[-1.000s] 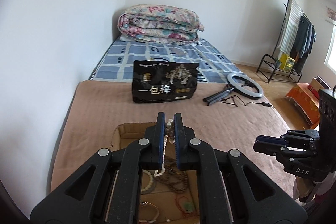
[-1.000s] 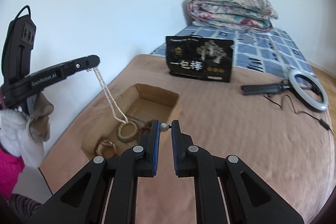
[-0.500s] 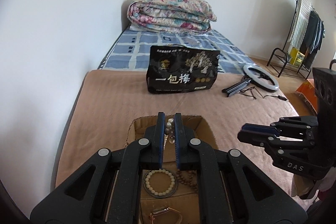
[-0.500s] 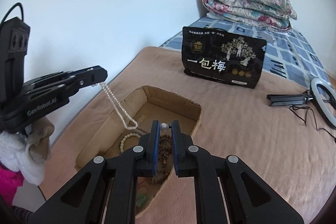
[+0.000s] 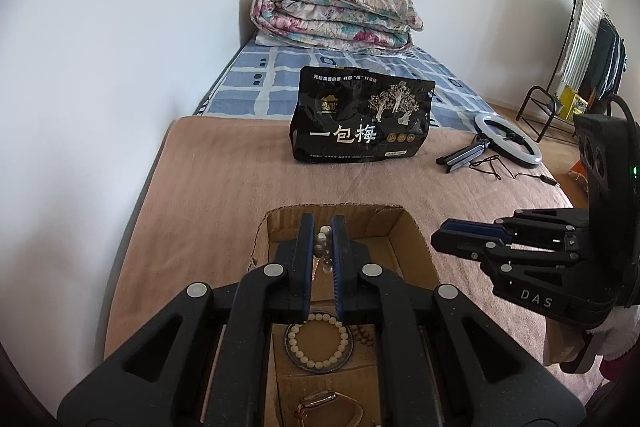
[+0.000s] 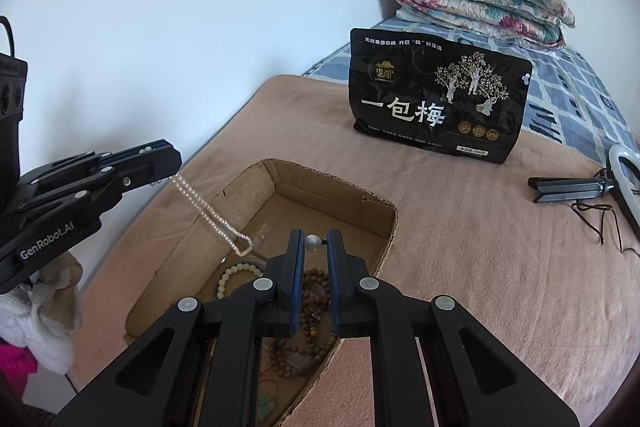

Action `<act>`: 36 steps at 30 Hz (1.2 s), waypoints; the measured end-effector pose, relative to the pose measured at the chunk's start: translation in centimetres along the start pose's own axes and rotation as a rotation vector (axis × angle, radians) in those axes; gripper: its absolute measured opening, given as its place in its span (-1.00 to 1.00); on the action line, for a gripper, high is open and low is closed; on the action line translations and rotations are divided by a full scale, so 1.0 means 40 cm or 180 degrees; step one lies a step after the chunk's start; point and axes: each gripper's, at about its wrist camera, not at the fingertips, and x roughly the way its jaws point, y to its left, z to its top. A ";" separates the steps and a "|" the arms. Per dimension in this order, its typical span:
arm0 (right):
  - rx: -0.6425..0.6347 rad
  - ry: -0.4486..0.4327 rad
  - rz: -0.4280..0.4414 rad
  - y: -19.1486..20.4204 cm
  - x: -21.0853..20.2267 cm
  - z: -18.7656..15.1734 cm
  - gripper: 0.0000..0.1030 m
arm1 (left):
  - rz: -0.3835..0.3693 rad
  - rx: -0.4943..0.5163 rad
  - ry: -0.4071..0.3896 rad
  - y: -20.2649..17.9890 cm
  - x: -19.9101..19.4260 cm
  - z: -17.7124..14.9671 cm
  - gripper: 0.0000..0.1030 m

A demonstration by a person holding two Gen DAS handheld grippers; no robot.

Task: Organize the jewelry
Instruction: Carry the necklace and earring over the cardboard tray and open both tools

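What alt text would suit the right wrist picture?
A black claw pinches a single pearl above an open cardboard box of bead bracelets on a brown blanket. At left, another claw dangles a pearl strand over the box.

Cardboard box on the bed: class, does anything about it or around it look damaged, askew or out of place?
The cardboard box has ragged, torn rim edges and no flaps. Oddly, a black snack bag stands upright on the bed, and a ring light lies flat with its cable loose. The pearl necklace dangles from the left gripper over the box.
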 end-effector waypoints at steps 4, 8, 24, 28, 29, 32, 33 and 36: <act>0.0016 -0.0009 0.0026 -0.004 0.000 0.004 -0.81 | 0.0026 -0.0039 0.0015 0.005 0.001 -0.003 -0.88; 0.0004 -0.0006 -0.0039 -0.005 -0.002 0.005 -0.60 | 0.0029 -0.0085 0.0044 0.010 0.002 -0.004 -0.88; -0.0046 -0.0142 0.0004 0.021 -0.090 -0.007 -0.23 | 0.0067 0.0013 -0.0042 -0.036 -0.088 -0.023 -0.83; -0.0071 -0.0182 0.0012 0.026 -0.130 -0.017 -0.23 | 0.0090 0.0043 -0.0073 -0.061 -0.127 -0.030 -0.83; -0.0075 -0.0194 0.0012 0.028 -0.142 -0.021 -0.23 | 0.0097 0.0060 -0.0083 -0.068 -0.136 -0.032 -0.83; -0.0091 -0.0228 0.0028 0.033 -0.178 -0.032 -0.23 | 0.0120 0.0116 -0.0104 -0.095 -0.172 -0.036 -0.83; -0.0101 -0.0238 0.0028 0.034 -0.190 -0.035 -0.23 | 0.0125 0.0127 -0.0112 -0.103 -0.183 -0.037 -0.83; -0.0139 -0.0283 0.0025 0.038 -0.233 -0.049 -0.23 | 0.0119 0.0131 -0.0140 -0.125 -0.222 -0.043 -0.82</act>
